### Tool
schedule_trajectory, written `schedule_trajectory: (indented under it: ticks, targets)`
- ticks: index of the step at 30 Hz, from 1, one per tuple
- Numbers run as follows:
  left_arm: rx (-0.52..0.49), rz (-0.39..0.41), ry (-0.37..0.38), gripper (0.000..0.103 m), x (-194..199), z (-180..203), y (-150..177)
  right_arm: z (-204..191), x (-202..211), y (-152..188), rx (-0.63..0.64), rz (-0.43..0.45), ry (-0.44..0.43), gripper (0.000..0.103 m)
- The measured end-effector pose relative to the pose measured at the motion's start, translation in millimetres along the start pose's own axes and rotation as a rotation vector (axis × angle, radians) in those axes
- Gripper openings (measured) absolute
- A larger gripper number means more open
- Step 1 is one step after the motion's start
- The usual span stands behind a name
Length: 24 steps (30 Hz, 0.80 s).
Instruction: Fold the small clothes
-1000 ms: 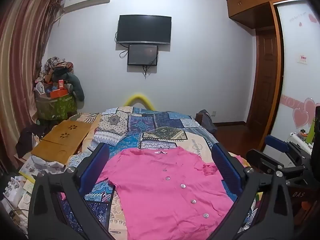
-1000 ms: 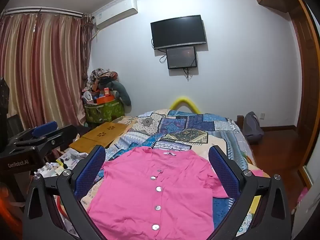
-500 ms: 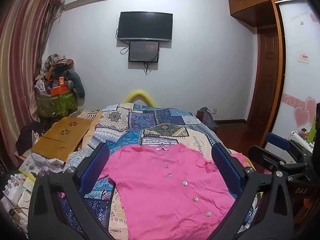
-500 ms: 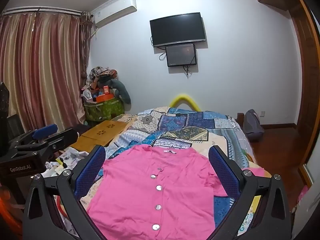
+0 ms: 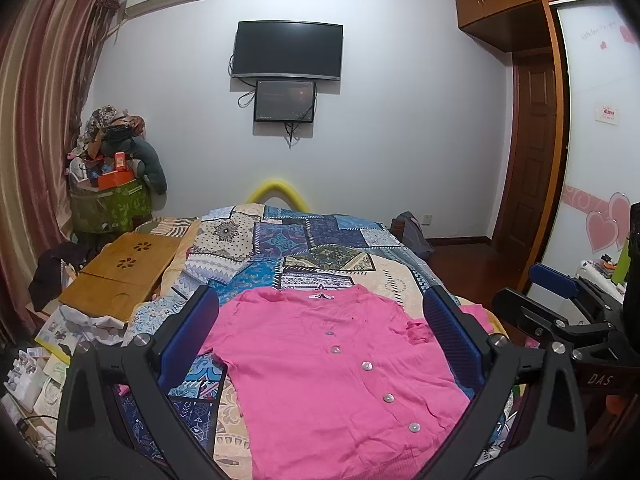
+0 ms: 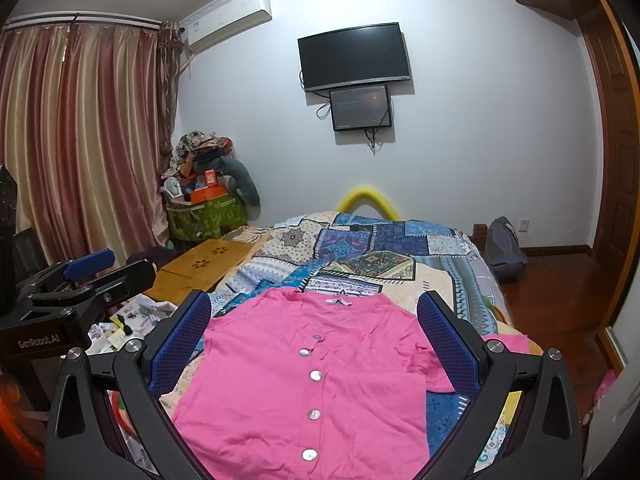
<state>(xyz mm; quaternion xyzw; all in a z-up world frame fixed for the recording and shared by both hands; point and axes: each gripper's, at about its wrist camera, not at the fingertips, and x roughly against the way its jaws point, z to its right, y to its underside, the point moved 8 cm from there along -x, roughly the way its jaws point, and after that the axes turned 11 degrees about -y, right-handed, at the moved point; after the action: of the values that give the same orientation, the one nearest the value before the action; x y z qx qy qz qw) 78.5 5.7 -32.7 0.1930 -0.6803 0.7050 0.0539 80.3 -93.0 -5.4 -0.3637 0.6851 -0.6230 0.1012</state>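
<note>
2 tools hover wide open and empty: left tool (image 5: 320, 332), right tool (image 6: 314, 330). Between their fingers, a pink shirt (image 6: 308, 380) lies flat and buttoned on the bed (image 6: 400, 256), quilt bare beyond its collar.

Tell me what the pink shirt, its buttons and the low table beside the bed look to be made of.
Pink shirt: soft matte fabric, likely a thin knit or cotton; it lies limp with small wrinkles.
Buttons: pale and glossy, probably plastic or shell; they catch the light.
Low table: light bamboo or wood, smooth finish, with flower-shaped cutouts.
</note>
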Motion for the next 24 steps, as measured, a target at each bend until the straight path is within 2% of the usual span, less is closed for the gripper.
schedule_trajectory:
  ticks: [24]
  targets:
    - [0.000,-0.002,-0.005,0.103,-3.9,0.6,1.6,2.9,-0.9,-2.0,-0.005,-0.002,0.002,0.102]
